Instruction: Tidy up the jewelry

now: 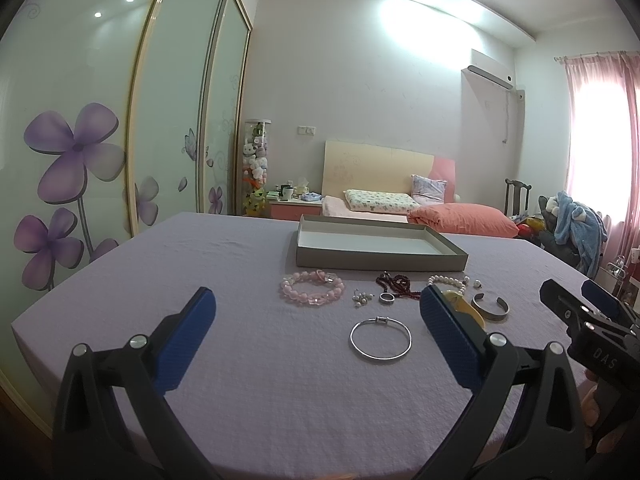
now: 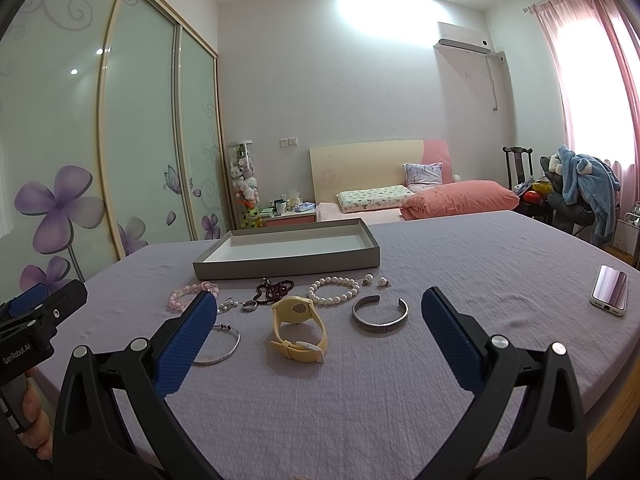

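A shallow grey box (image 1: 380,261) (image 2: 280,267) with a white inside stands empty on the lilac bedspread. In front of it lie a pink bead bracelet (image 1: 312,290) (image 2: 178,296), dark red beads (image 1: 394,282) (image 2: 276,289), a pearl bracelet (image 2: 333,290), pearl earrings (image 2: 378,281), a small ring (image 1: 386,298) (image 2: 249,306), a thin silver bangle (image 1: 380,343) (image 2: 224,344), a silver cuff (image 1: 490,307) (image 2: 380,314) and a yellow watch (image 2: 298,330). My left gripper (image 1: 318,312) hovers open before the bangle. My right gripper (image 2: 320,316) hovers open around the watch and cuff area, holding nothing.
A phone (image 2: 610,290) lies on the bedspread at the right. Pillows (image 2: 460,198) sit beyond the box at the headboard. Sliding wardrobe doors (image 1: 80,140) run along the left, and a chair with clothes (image 2: 580,196) stands at the right by the window.
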`<action>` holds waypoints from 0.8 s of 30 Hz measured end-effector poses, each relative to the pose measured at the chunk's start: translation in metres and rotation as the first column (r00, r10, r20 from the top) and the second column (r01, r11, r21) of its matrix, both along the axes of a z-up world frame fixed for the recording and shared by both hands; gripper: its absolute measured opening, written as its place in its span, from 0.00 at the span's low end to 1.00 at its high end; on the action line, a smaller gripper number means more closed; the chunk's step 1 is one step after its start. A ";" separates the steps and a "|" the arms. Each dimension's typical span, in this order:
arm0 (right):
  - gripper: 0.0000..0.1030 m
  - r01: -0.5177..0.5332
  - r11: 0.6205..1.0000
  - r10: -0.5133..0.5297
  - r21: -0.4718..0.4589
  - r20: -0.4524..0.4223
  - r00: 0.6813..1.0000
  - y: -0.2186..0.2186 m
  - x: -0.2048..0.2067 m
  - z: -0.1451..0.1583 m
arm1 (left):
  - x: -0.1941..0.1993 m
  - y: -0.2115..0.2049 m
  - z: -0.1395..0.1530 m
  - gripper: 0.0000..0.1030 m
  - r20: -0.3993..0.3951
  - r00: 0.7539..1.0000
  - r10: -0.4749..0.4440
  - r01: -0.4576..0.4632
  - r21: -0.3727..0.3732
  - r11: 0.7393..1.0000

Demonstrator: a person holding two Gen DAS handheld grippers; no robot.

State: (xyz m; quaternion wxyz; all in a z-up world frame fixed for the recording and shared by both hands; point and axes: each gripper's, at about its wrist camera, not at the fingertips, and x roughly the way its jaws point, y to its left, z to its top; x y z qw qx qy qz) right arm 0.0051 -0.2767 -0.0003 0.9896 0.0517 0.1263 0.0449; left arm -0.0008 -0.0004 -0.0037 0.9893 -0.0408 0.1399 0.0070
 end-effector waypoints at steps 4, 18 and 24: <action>0.98 -0.001 1.000 0.001 -0.001 -0.001 1.000 -0.001 0.000 -0.001 | 0.000 0.000 0.000 0.96 0.000 1.000 0.001 -0.001 0.000 1.000; 0.98 -0.004 1.000 0.004 -0.006 -0.040 0.999 0.010 0.009 -0.012 | 0.004 0.002 -0.003 0.96 -0.013 1.000 0.007 -0.008 -0.007 1.000; 0.98 -0.012 1.000 0.010 -0.017 -0.108 0.994 0.013 0.026 -0.019 | 0.018 0.006 -0.009 0.96 -0.042 0.999 0.021 -0.021 -0.001 1.000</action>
